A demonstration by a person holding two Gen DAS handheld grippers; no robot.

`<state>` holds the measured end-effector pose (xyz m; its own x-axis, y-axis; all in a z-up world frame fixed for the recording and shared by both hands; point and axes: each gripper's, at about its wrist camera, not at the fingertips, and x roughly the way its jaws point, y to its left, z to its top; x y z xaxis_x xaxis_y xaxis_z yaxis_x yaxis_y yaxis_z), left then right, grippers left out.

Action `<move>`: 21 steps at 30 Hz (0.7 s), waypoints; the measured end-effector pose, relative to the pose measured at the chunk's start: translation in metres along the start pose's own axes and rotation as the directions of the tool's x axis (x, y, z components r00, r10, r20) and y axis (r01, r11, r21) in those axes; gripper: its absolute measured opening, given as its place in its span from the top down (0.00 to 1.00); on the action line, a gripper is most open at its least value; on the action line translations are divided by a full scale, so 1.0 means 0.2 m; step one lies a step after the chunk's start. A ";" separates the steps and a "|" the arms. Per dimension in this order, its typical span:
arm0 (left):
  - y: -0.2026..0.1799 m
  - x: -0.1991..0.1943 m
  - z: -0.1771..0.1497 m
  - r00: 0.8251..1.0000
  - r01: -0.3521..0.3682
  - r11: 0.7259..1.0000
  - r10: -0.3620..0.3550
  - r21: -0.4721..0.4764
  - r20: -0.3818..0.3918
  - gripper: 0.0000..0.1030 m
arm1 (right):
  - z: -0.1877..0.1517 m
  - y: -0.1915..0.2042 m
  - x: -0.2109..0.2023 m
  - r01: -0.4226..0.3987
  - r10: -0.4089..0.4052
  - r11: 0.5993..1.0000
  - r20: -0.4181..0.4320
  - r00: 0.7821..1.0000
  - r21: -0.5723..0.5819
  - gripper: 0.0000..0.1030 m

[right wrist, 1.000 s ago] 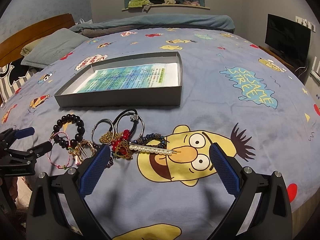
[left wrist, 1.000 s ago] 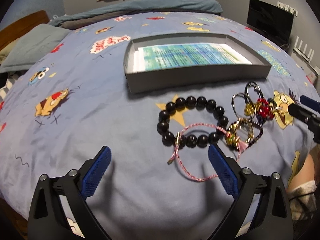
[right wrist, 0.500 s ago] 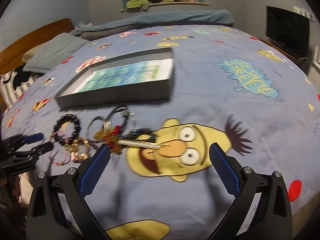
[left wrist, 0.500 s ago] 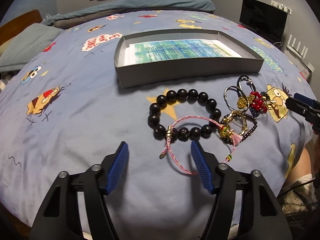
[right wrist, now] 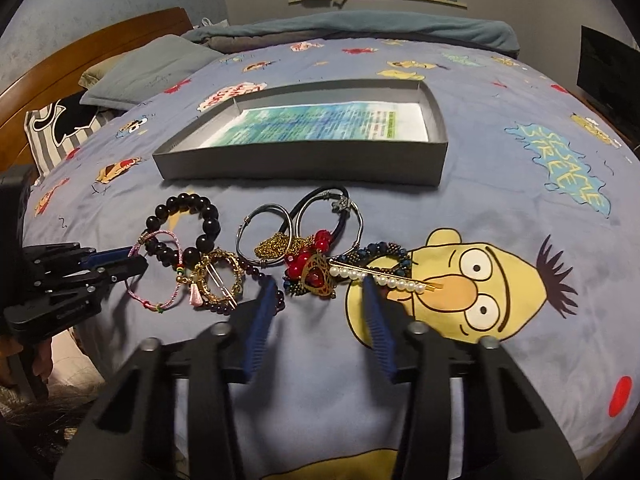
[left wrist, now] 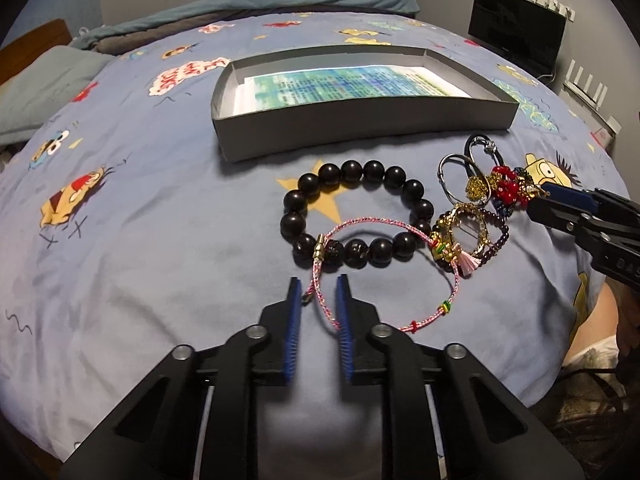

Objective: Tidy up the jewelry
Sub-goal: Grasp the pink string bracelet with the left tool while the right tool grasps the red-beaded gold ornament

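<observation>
The left gripper [left wrist: 318, 286] has narrowed since a moment ago; its ribbed blue pads now flank the pink braided cord bracelet [left wrist: 384, 272], not yet touching. At twelve o'clock lies the glossy black bead bracelet [left wrist: 356, 216], then the flat grey cardboard box [left wrist: 360, 128]. The right gripper [right wrist: 320, 290] has also narrowed, jaws still apart, straddling the red-and-gold pendant [right wrist: 316, 276] beside the pearl hairpin [right wrist: 384, 278] on the cartoon-print bedspread [right wrist: 520, 208].

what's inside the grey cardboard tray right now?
Inside the shallow grey cardboard tray lies only a printed blue-green paper sheet, covering most of the floor. No jewelry is in it. The near wall hides the front strip of the floor, and anything under the sheet is unseen.
</observation>
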<state>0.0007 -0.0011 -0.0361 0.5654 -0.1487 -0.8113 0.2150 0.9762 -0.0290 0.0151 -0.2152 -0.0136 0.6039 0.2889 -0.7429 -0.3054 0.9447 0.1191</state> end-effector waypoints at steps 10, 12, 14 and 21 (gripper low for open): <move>0.00 -0.02 0.00 0.999 0.051 0.999 -0.051 0.003 0.012 0.96 | 0.02 0.02 -0.02 0.023 -0.022 0.999 0.033 0.999 -0.040 0.99; 0.00 -0.04 0.01 0.998 0.064 0.998 -0.065 0.008 0.028 0.96 | 0.03 0.01 -0.04 0.025 -0.023 0.999 0.050 0.998 -0.044 1.00; 0.00 -0.07 0.03 0.996 0.069 0.997 -0.070 0.015 0.046 0.96 | 0.05 0.01 -0.05 0.026 -0.023 0.998 0.060 0.998 -0.053 1.00; -0.01 -0.18 0.12 0.990 0.073 0.996 -0.078 0.049 0.119 0.96 | 0.18 -0.01 -0.12 -0.006 0.011 0.998 0.090 0.996 -0.059 1.00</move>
<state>-0.0012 -0.0019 0.0082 0.6378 -0.2425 -0.7311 0.2947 0.9538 -0.0593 0.0280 -0.2177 0.0284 0.6640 0.3118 -0.6796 -0.3516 0.9323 0.0843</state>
